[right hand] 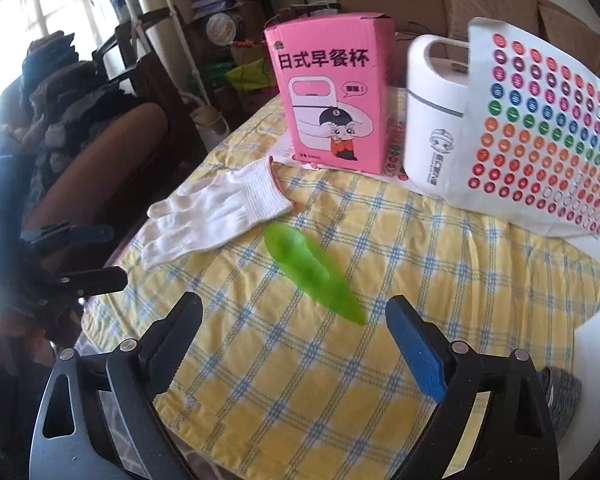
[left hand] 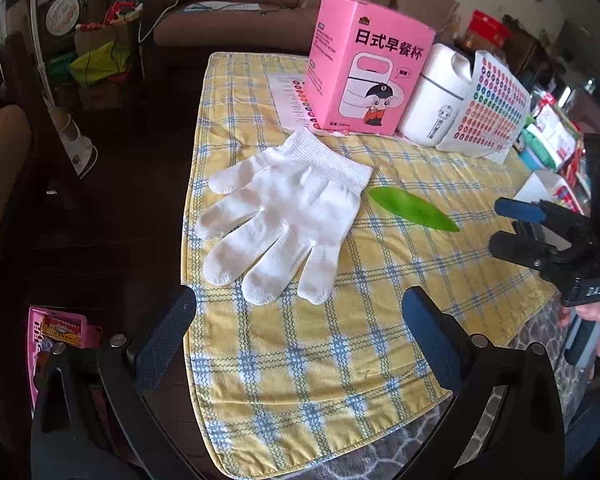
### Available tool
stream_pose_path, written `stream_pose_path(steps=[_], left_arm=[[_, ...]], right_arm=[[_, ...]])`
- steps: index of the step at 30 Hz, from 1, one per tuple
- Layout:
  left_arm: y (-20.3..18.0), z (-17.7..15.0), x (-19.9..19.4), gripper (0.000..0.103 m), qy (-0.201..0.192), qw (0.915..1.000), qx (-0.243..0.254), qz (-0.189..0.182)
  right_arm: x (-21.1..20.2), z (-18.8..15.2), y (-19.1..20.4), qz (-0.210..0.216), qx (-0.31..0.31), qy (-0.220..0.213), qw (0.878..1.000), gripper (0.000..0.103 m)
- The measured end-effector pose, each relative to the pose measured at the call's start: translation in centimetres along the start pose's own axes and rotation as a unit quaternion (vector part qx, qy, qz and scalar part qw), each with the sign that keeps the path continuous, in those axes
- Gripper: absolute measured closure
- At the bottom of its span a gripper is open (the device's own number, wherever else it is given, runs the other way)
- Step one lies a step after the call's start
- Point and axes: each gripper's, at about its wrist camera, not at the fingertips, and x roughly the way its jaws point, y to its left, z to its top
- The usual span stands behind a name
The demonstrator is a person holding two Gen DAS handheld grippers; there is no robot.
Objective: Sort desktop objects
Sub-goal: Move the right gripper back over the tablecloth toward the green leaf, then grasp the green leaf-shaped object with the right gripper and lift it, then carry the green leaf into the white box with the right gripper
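Both grippers are held wide apart w/ nothing gripped. Green pod [right hand: 314, 276] is laid on the desk [right hand: 440, 264], long axis running diagonally, far tip by the white glove [right hand: 216, 216].

Right gripper [right hand: 294, 346] is judged nearer, w/ the pod's near tip just ahead between its fingers; left gripper [left hand: 300, 322] is faced at the glove instead.

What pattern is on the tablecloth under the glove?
Yellow plaid with blue and white crossing stripes on the tablecloth, clearest in the left wrist view.

Left hand-held gripper [left hand: 298, 312] and right hand-held gripper [right hand: 294, 320] both gape empty
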Motion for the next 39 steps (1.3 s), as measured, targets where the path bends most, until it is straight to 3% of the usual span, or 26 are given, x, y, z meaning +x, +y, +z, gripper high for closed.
stream_pose_path(steps=[3,8,10,11,13,17,20,24,25,29,30,31,32,33,37,39], left_arm=[[-0.6,0.3,0.5,0.000,0.003,0.9999,0.013,-0.006],[-2.1,1.0,1.1,0.000,0.006,0.9990,0.028,-0.034],[-2.8,1.3,1.2,0.000,0.008,0.9985,0.032,-0.043],[-3.1,1.3,1.3,0.000,0.010,0.9983,0.035,-0.047],[-3.5,1.5,1.4,0.000,0.014,0.9976,0.037,-0.056],[-3.6,1.6,1.7,0.000,0.019,0.9942,0.003,-0.106],[-3.0,1.9,1.9,0.000,0.022,0.9838,-0.049,-0.171],[-1.0,2.1,2.8,0.002,0.023,0.9524,-0.148,-0.265],[-0.5,2.1,3.2,0.005,0.025,0.9440,-0.172,-0.281],[1.0,1.8,4.5,0.051,0.037,0.9168,-0.232,-0.323],[0.9,1.8,4.6,0.064,0.040,0.9136,-0.235,-0.329],[0.7,1.7,4.5,0.071,0.041,0.9118,-0.235,-0.334],[0.5,1.7,4.4,0.090,0.040,0.9109,-0.234,-0.338],[0.3,1.7,4.1,0.094,0.036,0.9097,-0.234,-0.341],[-0.9,1.8,3.0,0.095,0.021,0.9048,-0.227,-0.360],[-2.3,2.1,2.2,0.097,0.019,0.9073,-0.212,-0.363]], right_arm=[[2.6,0.8,0.3,-0.009,-0.055,0.025,0.998,0.025],[5.2,1.2,0.3,-0.014,-0.107,0.052,0.993,0.031],[6.0,0.8,0.1,-0.017,-0.115,0.063,0.991,0.044],[6.1,0.6,-0.1,-0.015,-0.117,0.060,0.991,0.044],[5.7,0.5,-0.4,-0.010,-0.110,0.045,0.993,0.068],[4.8,0.4,-0.7,0.007,-0.089,0.033,0.995,0.070],[3.4,0.0,-0.6,0.025,-0.070,0.014,0.997,0.070],[0.5,-0.8,0.8,0.056,-0.063,-0.021,0.996,0.070],[-0.1,-1.0,1.4,0.065,-0.065,-0.027,0.995,0.070],[-2.0,-2.2,3.6,0.078,-0.081,-0.039,0.993,0.070],[-2.2,-2.2,4.1,0.081,-0.082,-0.040,0.993,0.070],[-2.4,-2.3,4.4,0.083,-0.081,-0.040,0.992,0.070],[-2.5,-2.3,4.8,0.080,-0.083,-0.040,0.993,0.070],[-2.5,-2.3,5.3,0.077,-0.085,-0.039,0.993,0.071],[-3.6,-2.4,5.3,0.073,-0.077,-0.050,0.993,0.071],[-4.8,-2.5,5.0,0.065,-0.077,-0.058,0.993,0.071]])
